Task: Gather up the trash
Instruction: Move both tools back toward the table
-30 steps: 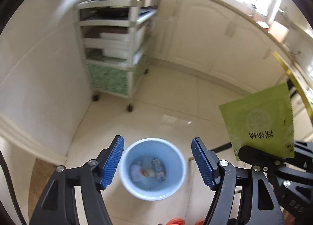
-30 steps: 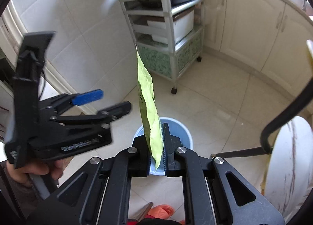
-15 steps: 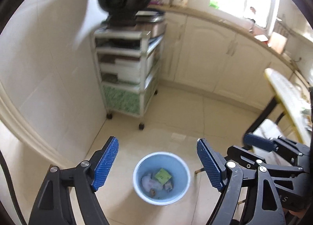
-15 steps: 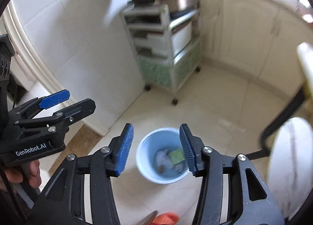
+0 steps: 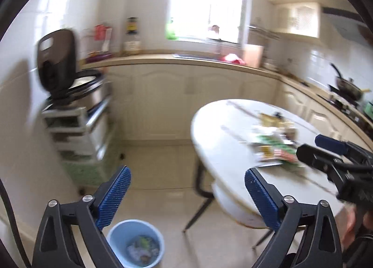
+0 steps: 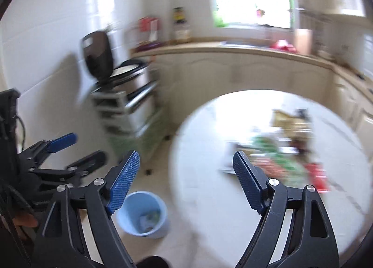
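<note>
Both grippers are spread apart and empty, jaws just widened: left gripper [image 5: 187, 195], right gripper [image 6: 186, 181]. The blurred wrappers [image 6: 279, 163] lie on the table [image 6: 198, 151] at right-centre, probably nearer the right gripper.

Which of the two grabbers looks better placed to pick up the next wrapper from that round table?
Probably the right gripper: its open, empty jaws face the wrappers on the table, and it reaches out over the tabletop. The left gripper, also open and empty, sits off the table's edge, above the blue bin.
</note>
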